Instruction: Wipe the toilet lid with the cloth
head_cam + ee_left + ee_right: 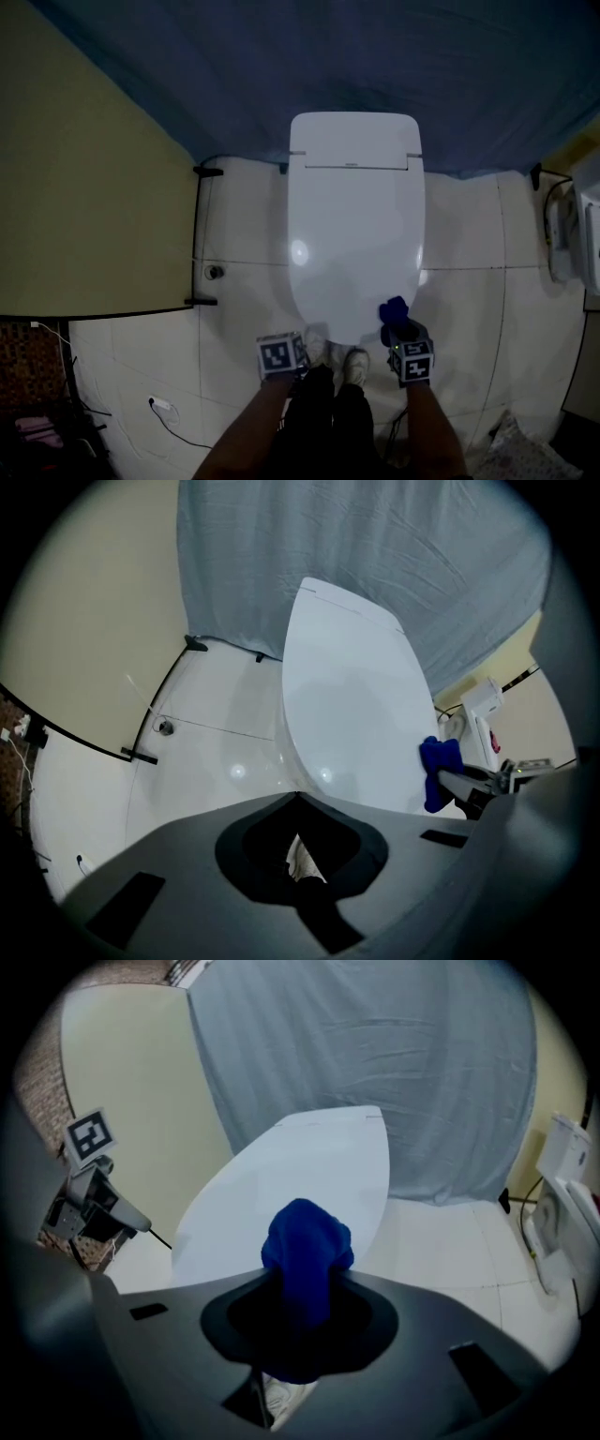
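The cloth (307, 1241) is a small blue wad, soft and light. It will squash flat under pressure and follow the curve of whatever it rubs. The right gripper (305, 1288) is clamped on its near end, so most of the bunch sticks out past the jaw tips. That grip looks sound for wiping, since the free wad is the working face. A hold further out would leave too little cloth between the hard jaws and the plastic.

In the head view the cloth sits over the front right edge of the lid (354, 234). Whether it is pressing on the surface or just above it cannot be told. Its long axis runs along the jaws, pointing away from the person and toward the hinge.

The lid is closed, white, glossy and rigid. It is likely slick, so the cloth should glide easily. It is hinged, so firm but not heavy pressure seems wise.

Its long axis runs straight away from the person. The rounded front is just beyond the shoes (342, 361), and the hinge end lies under the grey curtain (281, 66).

The left gripper (298, 799) has its jaws together on nothing. It hangs off the lid's front left corner, above the floor (244, 234).
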`<state>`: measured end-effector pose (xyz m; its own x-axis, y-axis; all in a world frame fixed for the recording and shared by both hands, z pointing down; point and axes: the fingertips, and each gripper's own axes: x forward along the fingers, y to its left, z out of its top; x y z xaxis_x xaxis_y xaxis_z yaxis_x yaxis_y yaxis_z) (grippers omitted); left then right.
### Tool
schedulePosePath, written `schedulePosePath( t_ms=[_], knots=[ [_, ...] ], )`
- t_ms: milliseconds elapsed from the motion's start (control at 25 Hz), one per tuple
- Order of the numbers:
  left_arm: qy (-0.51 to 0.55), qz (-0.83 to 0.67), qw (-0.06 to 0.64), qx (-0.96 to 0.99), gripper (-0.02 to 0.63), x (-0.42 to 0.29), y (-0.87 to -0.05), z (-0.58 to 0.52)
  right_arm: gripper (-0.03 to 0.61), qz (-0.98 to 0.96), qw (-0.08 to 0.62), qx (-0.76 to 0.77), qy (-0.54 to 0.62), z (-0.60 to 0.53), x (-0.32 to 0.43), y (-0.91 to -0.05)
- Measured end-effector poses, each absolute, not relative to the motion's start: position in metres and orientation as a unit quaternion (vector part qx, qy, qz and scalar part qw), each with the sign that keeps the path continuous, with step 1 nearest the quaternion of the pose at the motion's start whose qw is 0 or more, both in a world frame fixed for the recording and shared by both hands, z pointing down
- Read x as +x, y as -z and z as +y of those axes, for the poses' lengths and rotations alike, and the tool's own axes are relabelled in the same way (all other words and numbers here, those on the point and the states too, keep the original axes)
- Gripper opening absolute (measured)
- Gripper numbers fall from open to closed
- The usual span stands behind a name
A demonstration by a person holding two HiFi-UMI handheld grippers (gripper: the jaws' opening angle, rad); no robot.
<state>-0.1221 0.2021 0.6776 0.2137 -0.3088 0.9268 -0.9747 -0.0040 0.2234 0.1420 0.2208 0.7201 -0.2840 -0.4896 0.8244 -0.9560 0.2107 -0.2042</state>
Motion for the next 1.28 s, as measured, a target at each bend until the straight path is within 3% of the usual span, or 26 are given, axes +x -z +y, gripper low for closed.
schedulePosePath(
  t_ms=[120,240,840,1280],
  knots=[
    [-0.322,-0.534,0.444,0.644,-0.011,-0.121,-0.643,0.190,0.098,-0.694,0.304,0.499,-0.422,0.214,0.145,-0.705],
    [-0.277,-0.543,0.408,0.680,-0.010,-0.117,-0.588,0.166,0.098,-0.716,0.247,0.522,-0.392,0.191,0.148,-0.649],
    [-0.007,-0.551,0.162,0.818,-0.009,-0.115,-0.201,0.156,0.100,-0.802,-0.040,0.554,-0.218,0.189,0.145,-0.252],
    [0.063,-0.502,0.079,0.859,-0.009,-0.120,-0.105,0.176,0.098,-0.813,-0.073,0.570,-0.094,0.209,0.119,-0.141]
  ],
)
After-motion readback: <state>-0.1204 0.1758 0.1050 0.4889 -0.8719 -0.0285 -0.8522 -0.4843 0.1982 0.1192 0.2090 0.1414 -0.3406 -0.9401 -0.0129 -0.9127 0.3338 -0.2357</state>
